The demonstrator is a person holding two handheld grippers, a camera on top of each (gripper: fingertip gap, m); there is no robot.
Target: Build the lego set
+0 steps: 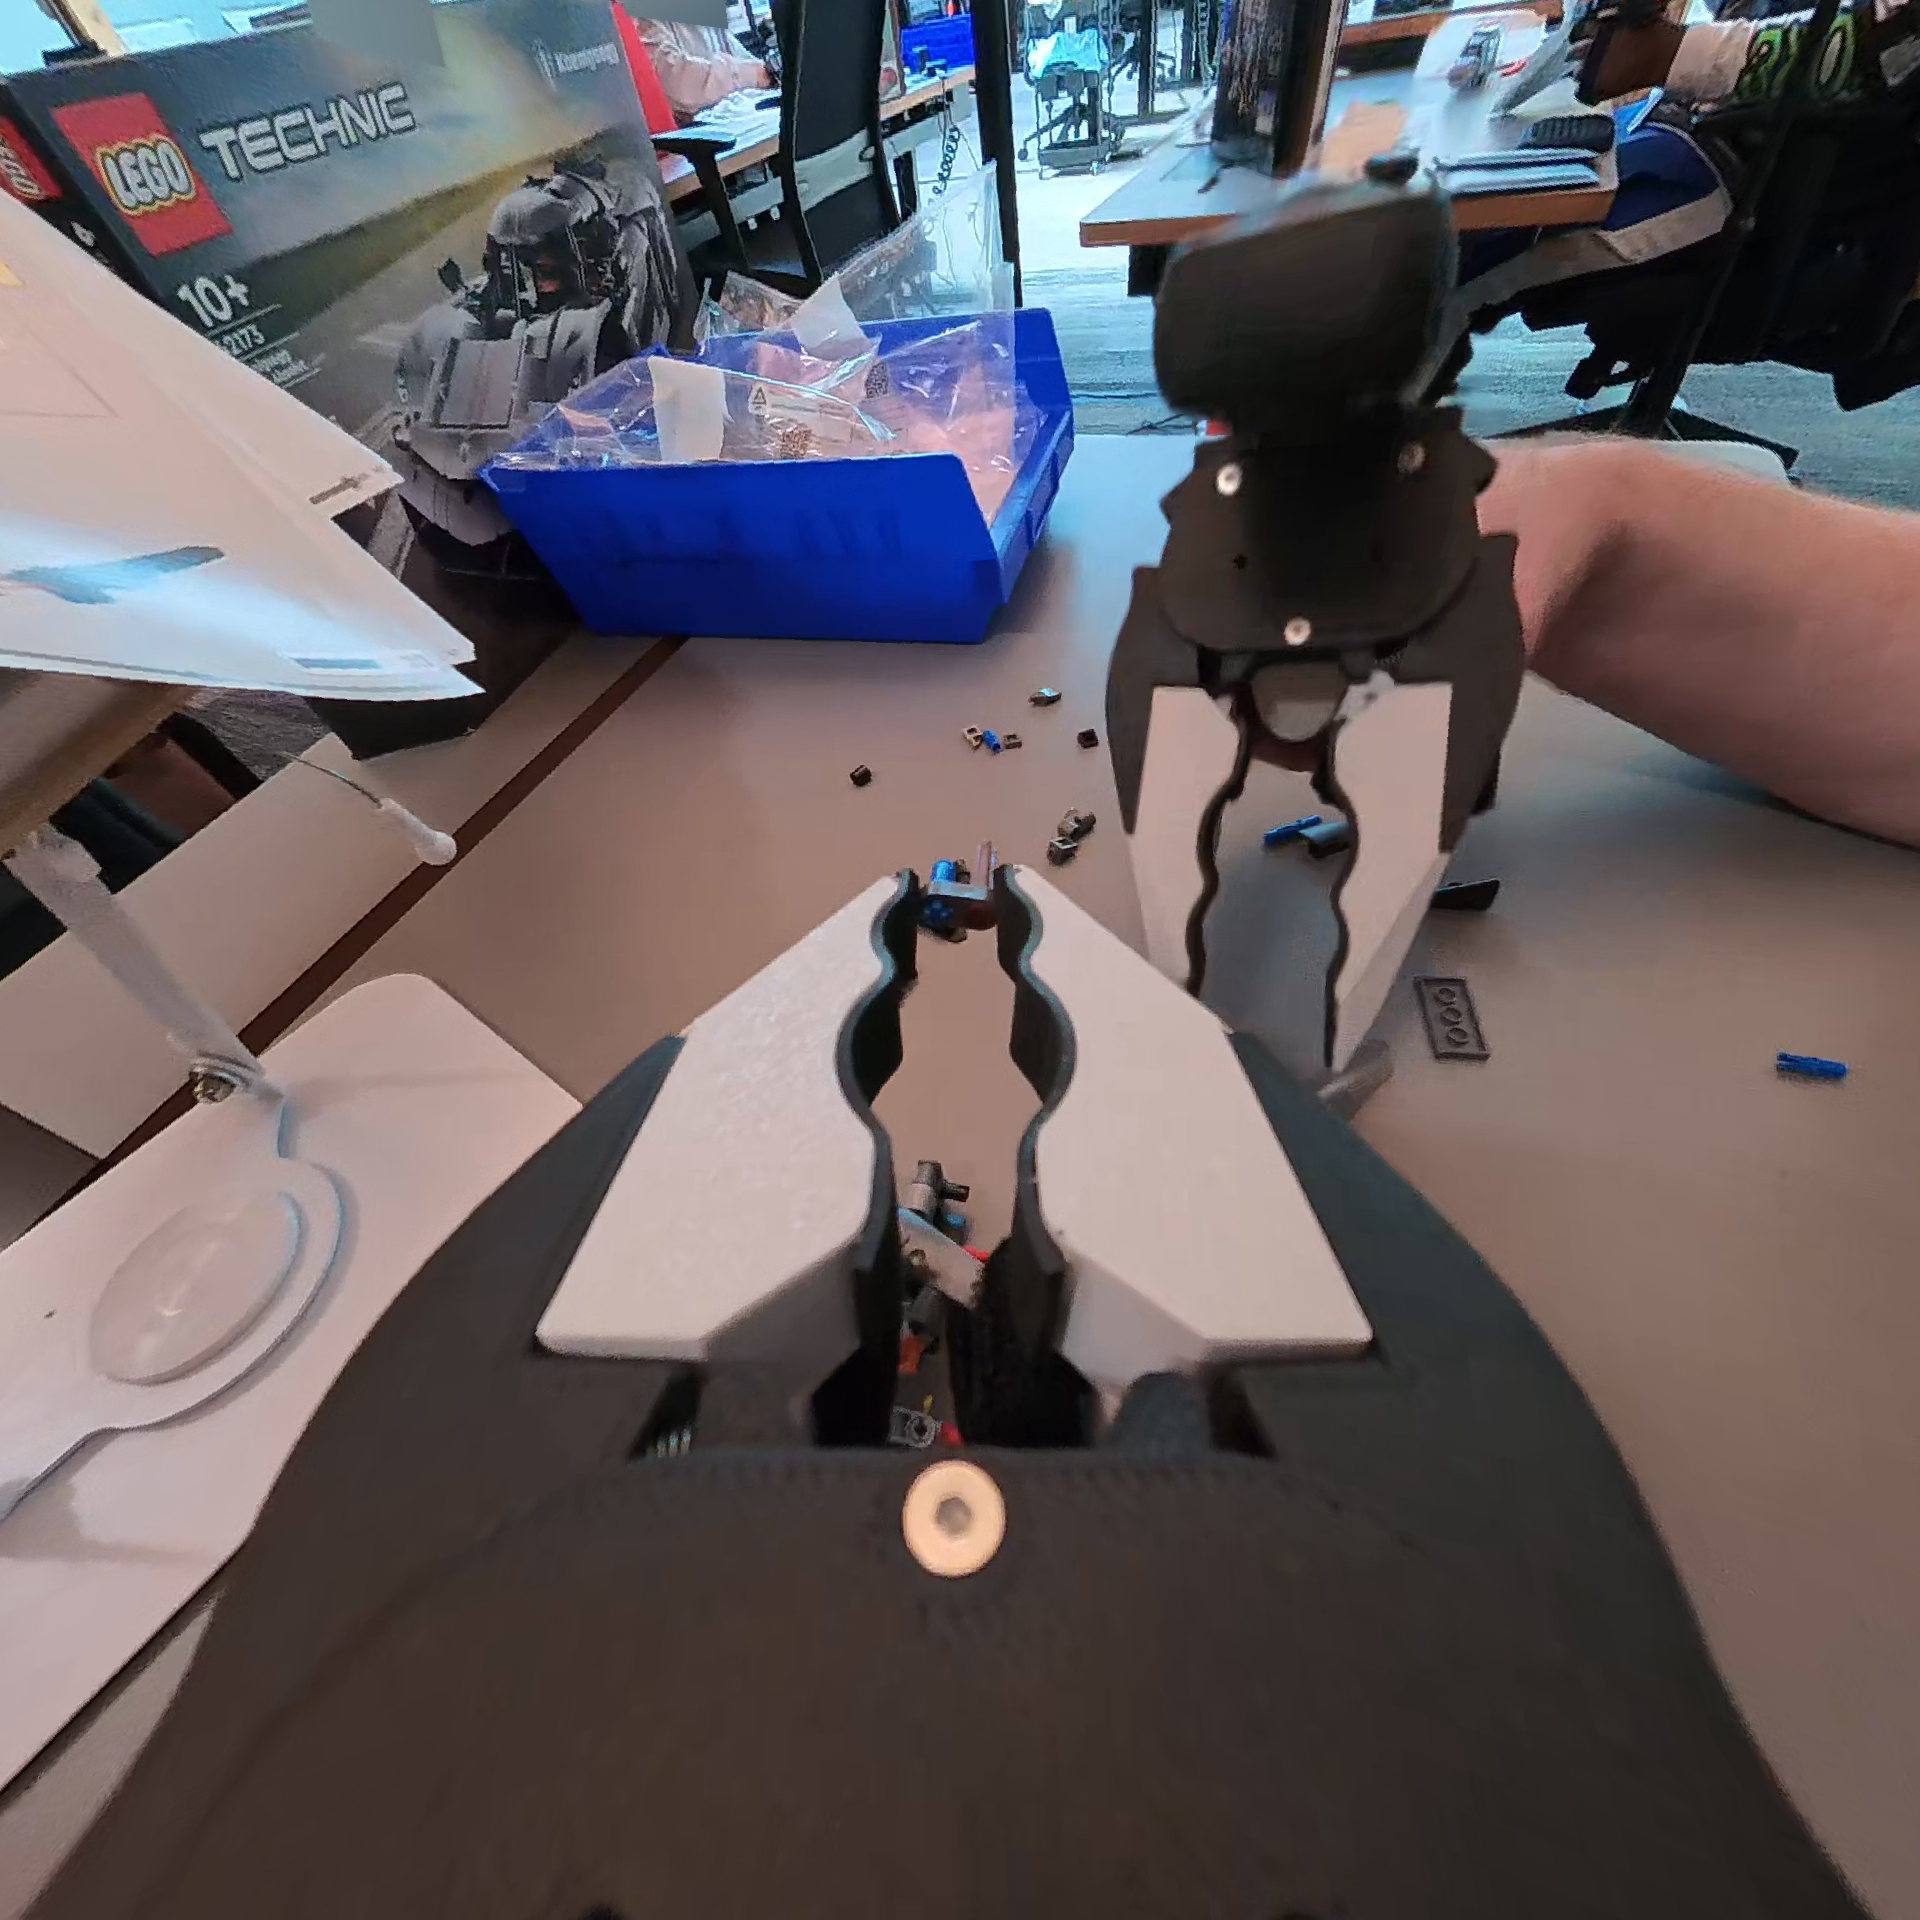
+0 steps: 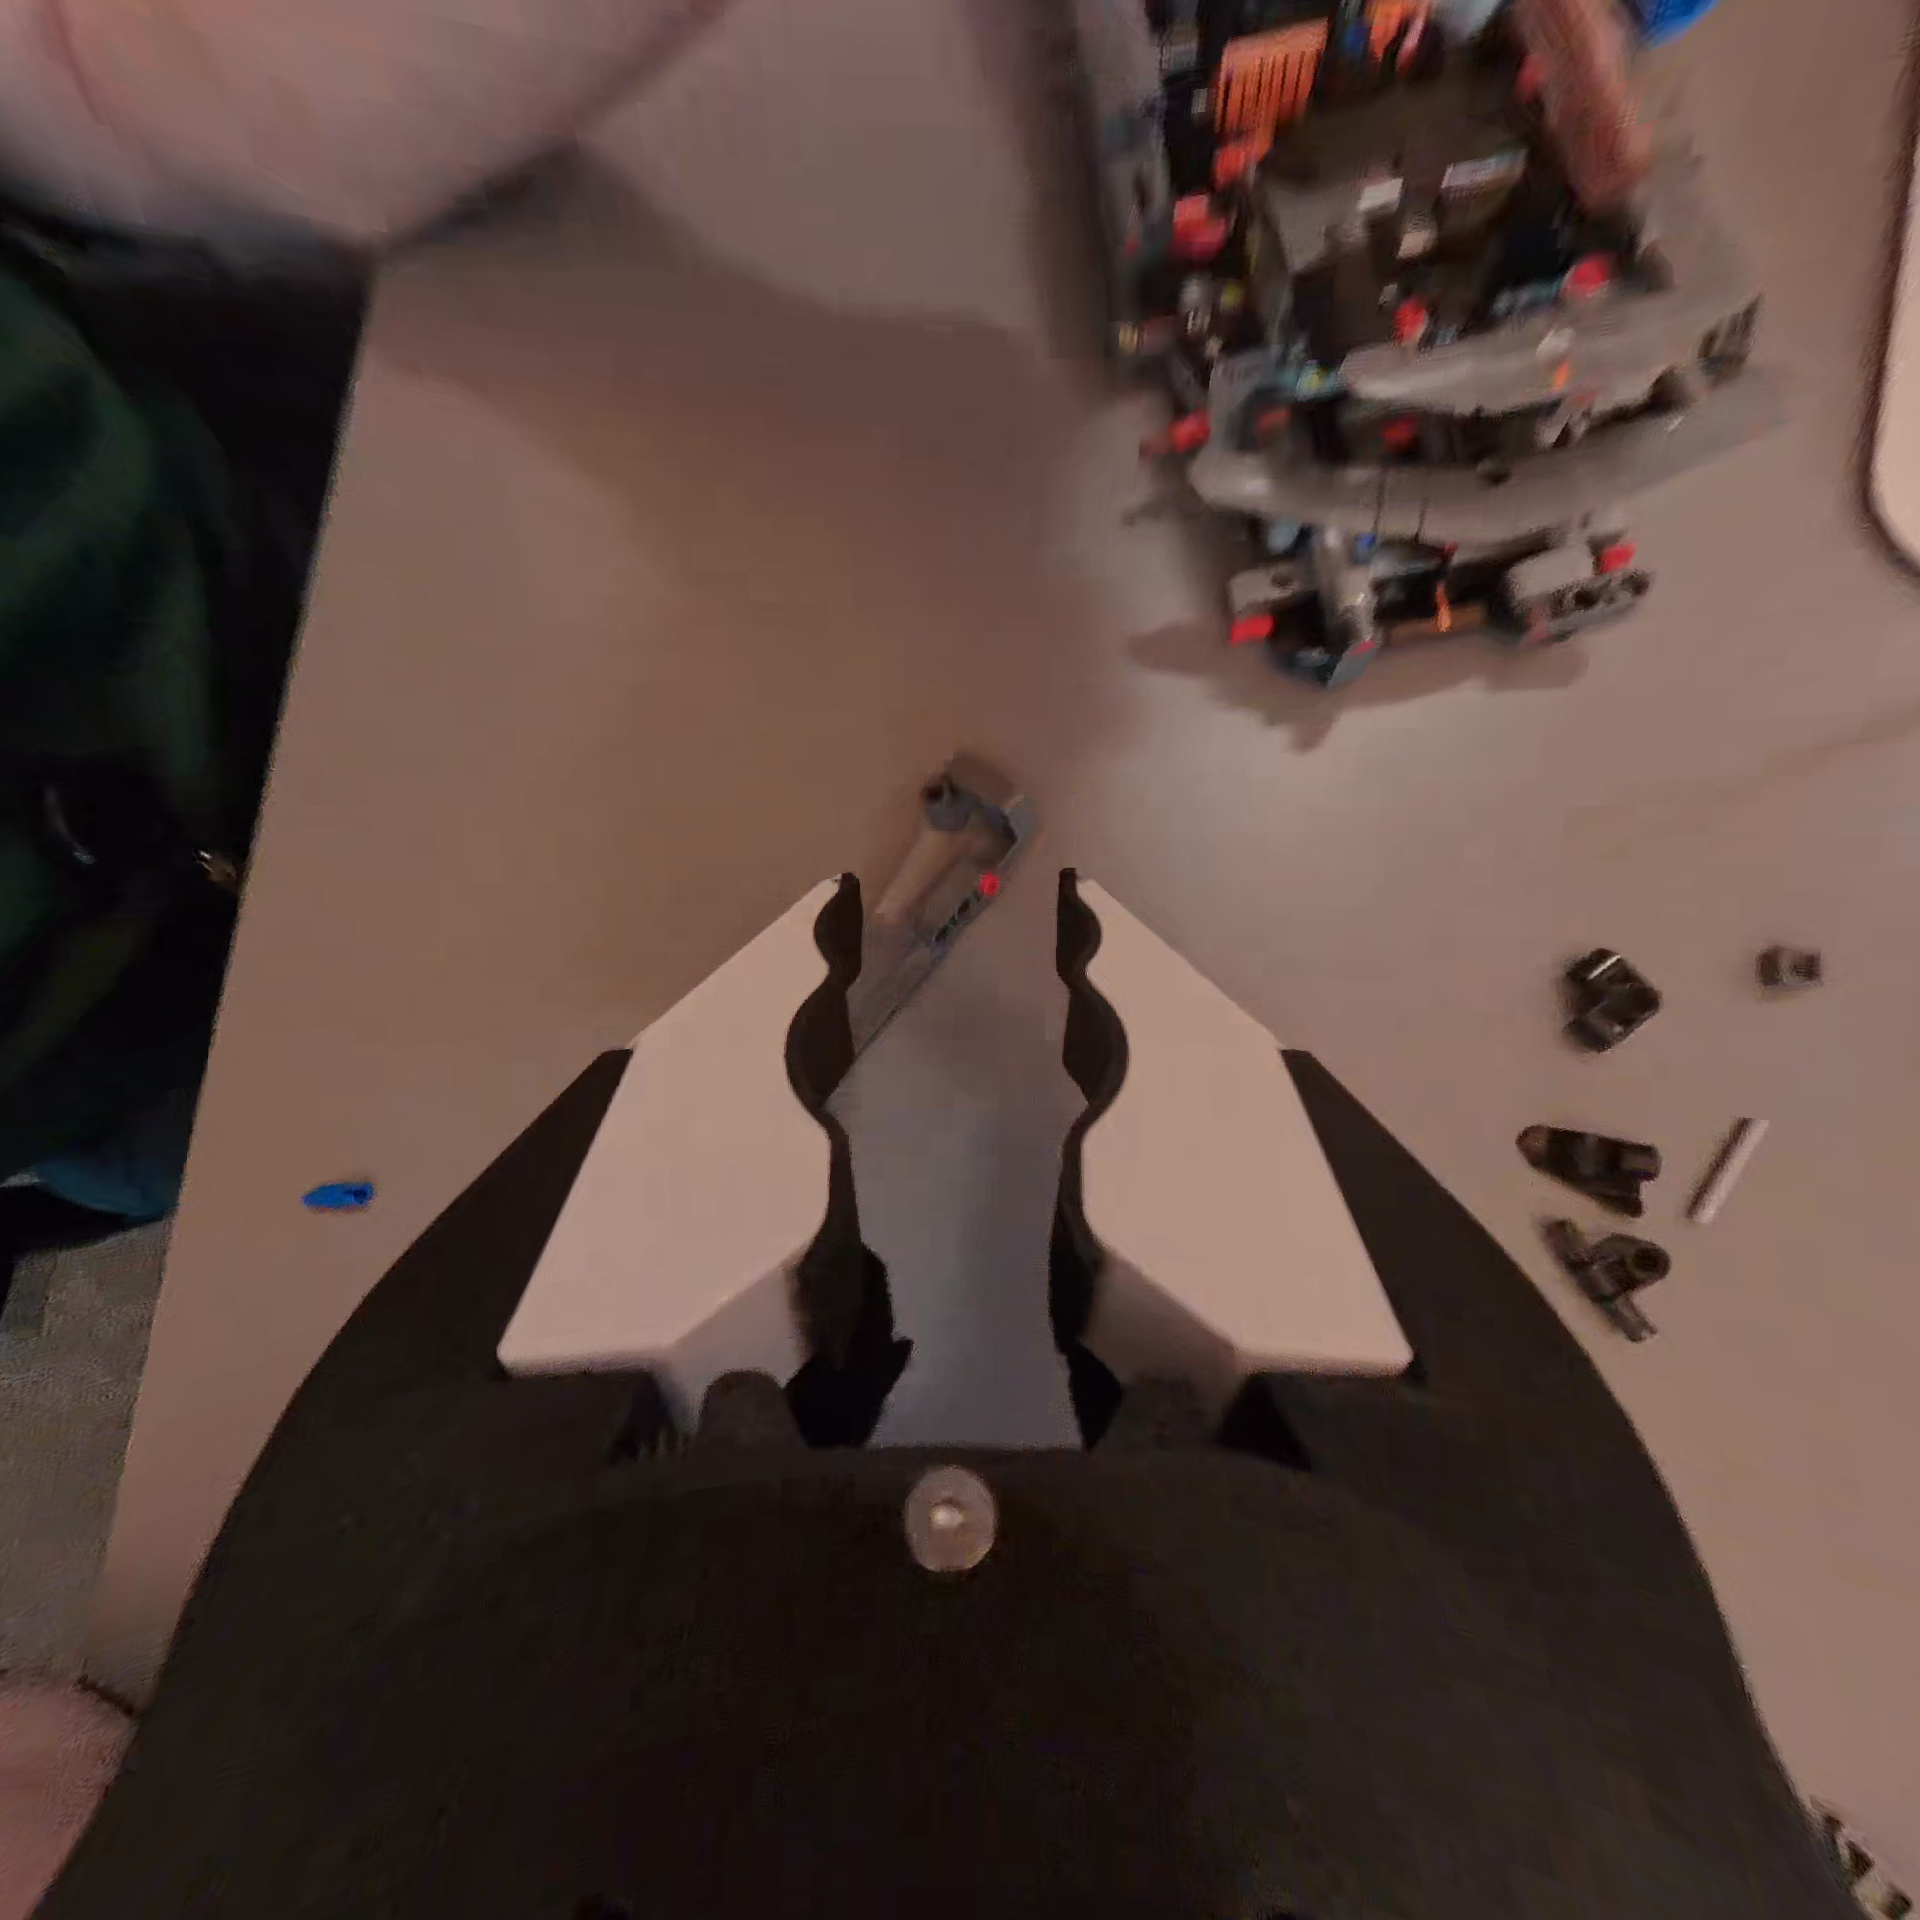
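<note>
Left claw point(image 1: 956, 899) pinches a small grey, blue and dark-red brick piece point(image 1: 954, 902) at its tips, low over the tabletop point(image 1: 675, 831); more of the build shows through the gap near the claw's base. Right claw point(image 2: 956, 883) stands apart and empty, tips pointed down at a long grey beam assembly point(image 2: 951, 894) lying on the tabletop, its left finger just beside or touching the beam, cannot tell which. Large grey-black-orange model point(image 2: 1423, 343) sits beyond to the right, blurred; loose black connectors point(image 2: 1605, 997) and a blue pin point(image 2: 338, 1195) lie scattered, with a blue bin point(image 1: 790, 530) of plastic bags and the set box point(image 1: 343, 239) behind.
</note>
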